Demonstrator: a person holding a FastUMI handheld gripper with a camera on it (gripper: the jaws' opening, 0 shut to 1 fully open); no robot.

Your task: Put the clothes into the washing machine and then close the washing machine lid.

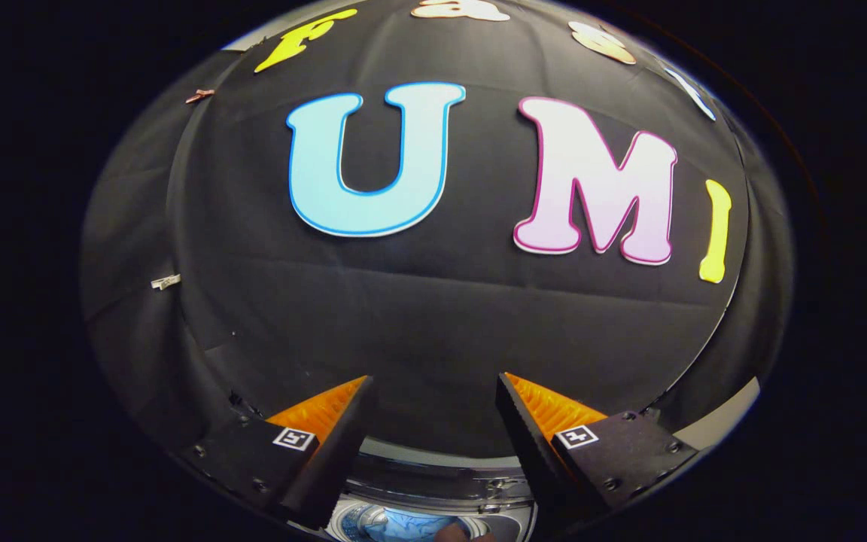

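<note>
Facing the booth's black cloth wall (433, 316), the gripper (433, 391) is held level and high. Fingers spread wide apart, nothing between them, tips touching nothing. Below and between the fingers, close under them: the washing machine (433, 482), seen from above, its dark rim curving from one finger to the other. Opening uncovered, pale drum wall visible inside. Blue clothes (411, 525) lie in the drum, directly beneath the gap between the fingers. Lid position cannot be told. Wall fills everything ahead of and beyond the fingers.
</note>
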